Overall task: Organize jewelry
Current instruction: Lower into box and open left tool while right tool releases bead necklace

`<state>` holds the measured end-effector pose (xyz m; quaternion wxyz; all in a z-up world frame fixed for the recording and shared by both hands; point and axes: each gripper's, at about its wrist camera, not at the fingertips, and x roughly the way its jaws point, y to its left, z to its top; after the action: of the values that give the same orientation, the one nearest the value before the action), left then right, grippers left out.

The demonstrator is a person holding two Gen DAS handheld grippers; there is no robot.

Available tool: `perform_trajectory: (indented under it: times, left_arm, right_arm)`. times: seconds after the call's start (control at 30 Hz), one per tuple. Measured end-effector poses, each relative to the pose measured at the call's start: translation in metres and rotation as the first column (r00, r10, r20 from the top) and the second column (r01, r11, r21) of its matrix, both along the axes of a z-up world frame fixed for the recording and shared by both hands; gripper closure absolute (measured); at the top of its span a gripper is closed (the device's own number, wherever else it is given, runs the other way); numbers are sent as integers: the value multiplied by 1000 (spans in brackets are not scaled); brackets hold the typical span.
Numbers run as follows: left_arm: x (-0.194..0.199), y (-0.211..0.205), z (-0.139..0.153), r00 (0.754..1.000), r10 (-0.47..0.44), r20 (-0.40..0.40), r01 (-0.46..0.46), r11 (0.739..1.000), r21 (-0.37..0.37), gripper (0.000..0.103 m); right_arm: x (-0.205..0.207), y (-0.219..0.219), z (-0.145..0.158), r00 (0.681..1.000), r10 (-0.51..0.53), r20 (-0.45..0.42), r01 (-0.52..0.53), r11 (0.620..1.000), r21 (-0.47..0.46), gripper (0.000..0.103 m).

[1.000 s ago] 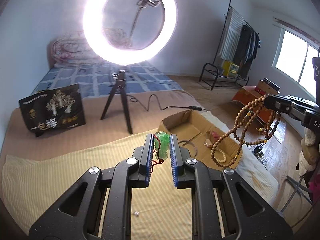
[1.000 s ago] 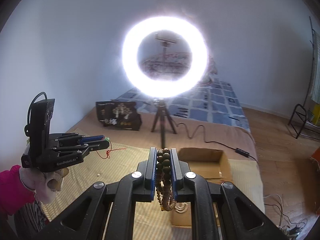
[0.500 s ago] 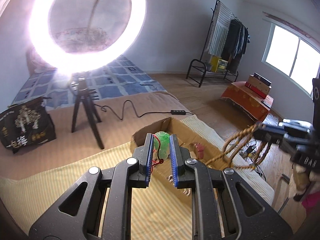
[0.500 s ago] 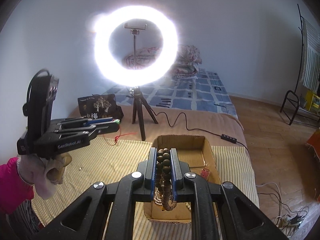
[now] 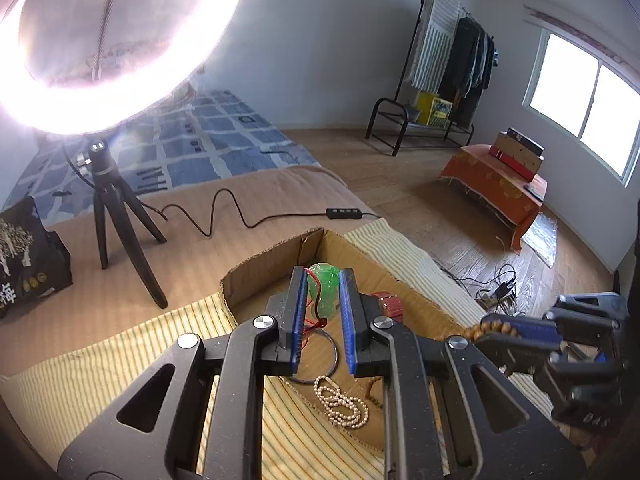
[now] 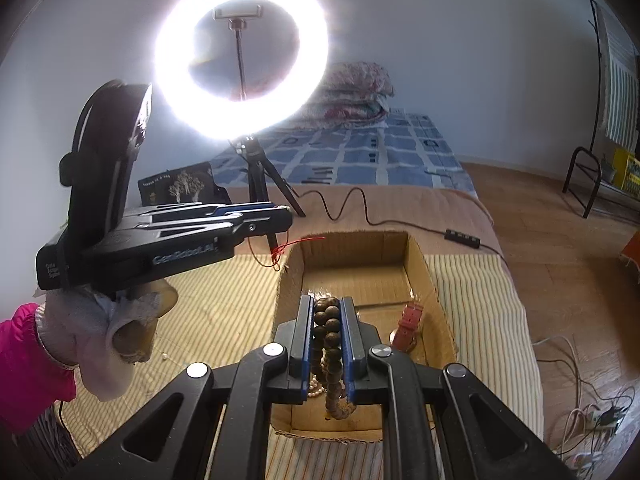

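Observation:
My left gripper [image 5: 323,280] is shut on a green pendant [image 5: 325,291] with a red cord and holds it above the open cardboard box [image 5: 256,270]. My right gripper [image 6: 325,312] is shut on a brown wooden bead string [image 6: 331,344] that hangs down over the same box [image 6: 424,268]. In the box lie a pearl necklace [image 5: 342,402], a thin dark bangle [image 5: 326,356] and a red watch strap [image 5: 390,305], which also shows in the right wrist view [image 6: 409,322]. The right gripper also shows at the right of the left wrist view [image 5: 486,326]. The left gripper shows in the right wrist view [image 6: 286,212].
The box stands on a yellow striped cloth [image 6: 224,300]. A ring light on a black tripod [image 5: 116,216] stands behind the box, its cable [image 5: 240,216] trailing right. A black printed bag [image 5: 28,248] stands at the left. A small loose bead [image 6: 164,355] lies on the cloth.
Both grippers have moved forward and down over the box. The bead string now hangs lower into the box. Both grips are unchanged.

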<state>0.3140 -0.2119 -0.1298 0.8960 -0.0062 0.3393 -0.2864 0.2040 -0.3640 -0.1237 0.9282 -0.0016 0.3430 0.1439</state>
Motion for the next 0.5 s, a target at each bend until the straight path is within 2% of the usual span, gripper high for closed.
perform_trajectory:
  times: [0.27, 0.5]
  left_arm:
    - [16, -16, -24, 999, 16, -39, -14, 999, 44, 89]
    - [20, -20, -33, 998, 26, -65, -22, 998, 64, 88]
  right_arm:
    - [13, -8, -27, 998, -25, -60, 25, 1000, 11, 93]
    - [21, -16, -45, 993, -45, -106, 48, 998, 32, 92]
